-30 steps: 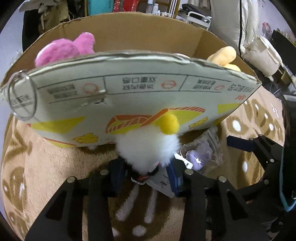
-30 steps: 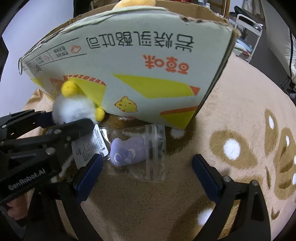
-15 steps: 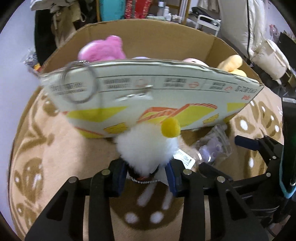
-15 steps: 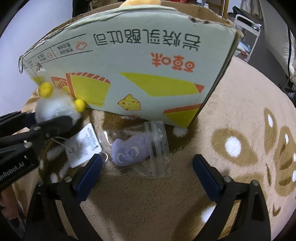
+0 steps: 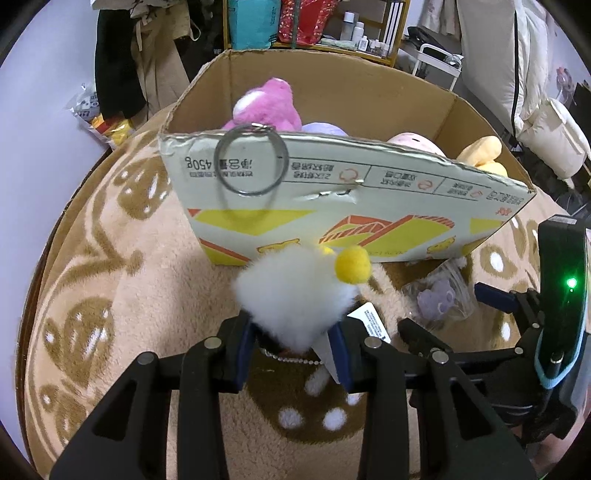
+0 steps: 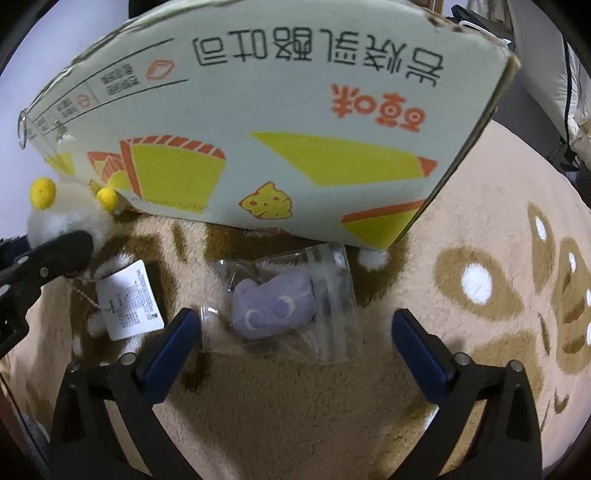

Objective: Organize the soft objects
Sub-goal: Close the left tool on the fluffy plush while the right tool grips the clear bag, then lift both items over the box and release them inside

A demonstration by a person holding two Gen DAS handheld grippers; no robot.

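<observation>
My left gripper is shut on a white fluffy plush with yellow pompoms, held above the rug in front of the cardboard box; its metal key ring hangs in front of the box wall and its paper tag dangles below. The plush also shows in the right wrist view. The box holds a pink plush, a yellow plush and others. My right gripper is open around a small purple plush in a clear bag lying on the rug by the box.
A beige rug with brown and white patterns covers the floor. Behind the box are shelves with bottles, hanging clothes and white bedding at the right. The box wall stands close ahead of my right gripper.
My left gripper has lifted the white plush higher and drawn back from the box, so the box's inside now shows. My right gripper has moved closer to the bagged purple plush.
</observation>
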